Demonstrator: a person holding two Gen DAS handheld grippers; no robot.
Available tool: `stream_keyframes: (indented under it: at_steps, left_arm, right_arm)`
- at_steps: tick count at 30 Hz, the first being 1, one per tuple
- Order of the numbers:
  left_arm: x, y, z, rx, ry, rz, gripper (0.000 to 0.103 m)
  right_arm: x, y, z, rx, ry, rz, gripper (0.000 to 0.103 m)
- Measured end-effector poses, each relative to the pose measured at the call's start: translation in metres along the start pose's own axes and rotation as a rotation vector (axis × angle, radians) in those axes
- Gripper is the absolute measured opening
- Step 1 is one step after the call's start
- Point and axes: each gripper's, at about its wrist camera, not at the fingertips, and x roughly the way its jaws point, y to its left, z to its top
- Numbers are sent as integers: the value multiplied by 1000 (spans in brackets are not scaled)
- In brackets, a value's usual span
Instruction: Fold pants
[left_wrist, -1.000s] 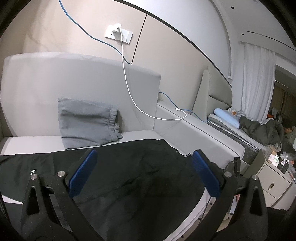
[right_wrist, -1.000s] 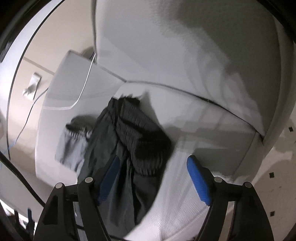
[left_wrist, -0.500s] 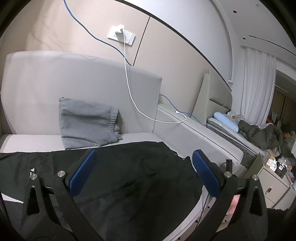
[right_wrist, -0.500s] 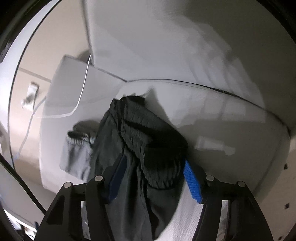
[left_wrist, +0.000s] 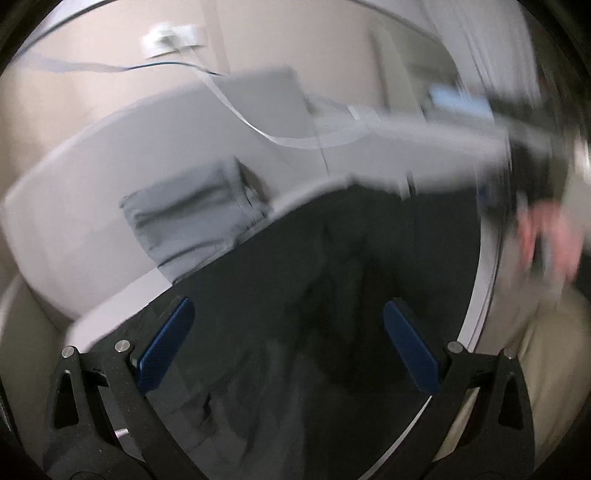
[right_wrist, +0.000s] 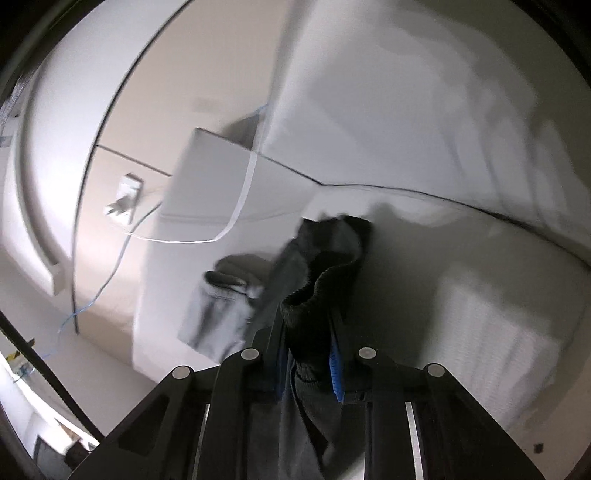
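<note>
Black pants (left_wrist: 332, 280) lie spread on the white sofa seat (left_wrist: 122, 314). My left gripper (left_wrist: 288, 343) is open and empty, hovering over the pants; this view is blurred by motion. My right gripper (right_wrist: 308, 365) is shut on the ribbed waistband of the black pants (right_wrist: 317, 295) and holds it lifted off the seat (right_wrist: 461, 280). The person's hand and the right gripper show blurred at the right of the left wrist view (left_wrist: 546, 236).
Folded grey pants (left_wrist: 192, 218) lean against the sofa back, also in the right wrist view (right_wrist: 218, 314). A white cable (left_wrist: 280, 136) runs from a wall socket (left_wrist: 173, 38) over the backrest. The sofa's front edge (left_wrist: 484, 295) curves at the right.
My right gripper closed on the pants' waistband and lifted it. My left gripper tilted and swung down over the pants, still open.
</note>
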Motion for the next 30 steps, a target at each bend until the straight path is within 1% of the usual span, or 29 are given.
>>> stream_keyframes:
  at_steps: [2, 3, 4, 5, 6, 8, 10, 11, 13, 15, 17, 18, 19, 20, 22, 23, 24, 25, 26, 27, 30]
  left_arm:
    - [13, -35, -20, 159, 67, 29, 102]
    - [17, -51, -28, 219, 89, 29, 102]
    - [21, -73, -39, 312, 114, 28, 102]
    - [22, -91, -49, 390, 123, 39, 102]
    - [23, -102, -57, 446, 122, 51, 102]
    - [24, -135, -79, 626, 93, 106, 102]
    - [27, -157, -95, 744, 73, 162, 102]
    - [29, -165, -100, 780, 70, 183, 102]
    - [32, -173, -106, 805, 75, 198, 101]
    - [35, -178, -109, 800, 98, 190, 101]
    - [41, -179, -110, 798, 97, 198, 99]
    - [47, -179, -110, 791, 102, 200, 93]
    - [49, -178, -108, 781, 107, 200, 83]
    - [56, -178, -104, 757, 130, 194, 78]
    - [67, -175, -101, 721, 172, 182, 63]
    - [71, -173, -100, 713, 181, 173, 57]
    - [73, -173, -100, 712, 186, 162, 36]
    - [75, -173, -101, 725, 203, 157, 10]
    - [77, -172, -104, 747, 228, 153, 2]
    - [74, -169, -105, 758, 233, 152, 2]
    - [60, -163, -104, 790, 192, 180, 2]
  right_arm:
    - [-4, 5, 4, 35, -6, 34, 19]
    - [-6, 5, 6, 64, -14, 46, 19]
    - [-7, 4, 8, 89, -18, 57, 19]
    - [-8, 4, 9, 107, -20, 63, 19]
    - [-9, 4, 11, 121, -27, 71, 19]
    - [-13, 5, 13, 129, -42, 79, 19]
    - [-10, 8, 12, 137, -61, 87, 19]
    - [-8, 7, 12, 146, -64, 93, 19]
    - [-7, 6, 13, 164, -70, 106, 19]
    - [-1, 7, 15, 171, -80, 117, 19]
    - [1, 7, 17, 179, -90, 133, 19]
    - [2, 7, 17, 184, -91, 145, 19]
    - [3, 7, 17, 187, -91, 151, 19]
    - [3, 8, 17, 194, -90, 162, 19]
    - [4, 7, 17, 206, -89, 178, 19]
    - [4, 7, 17, 206, -88, 181, 19]
    - [3, 8, 18, 203, -88, 183, 19]
    - [2, 8, 18, 199, -89, 181, 19]
    - [1, 9, 19, 185, -89, 173, 19]
    - [0, 10, 19, 169, -92, 160, 19]
    - [-6, 14, 19, 92, -98, 108, 19]
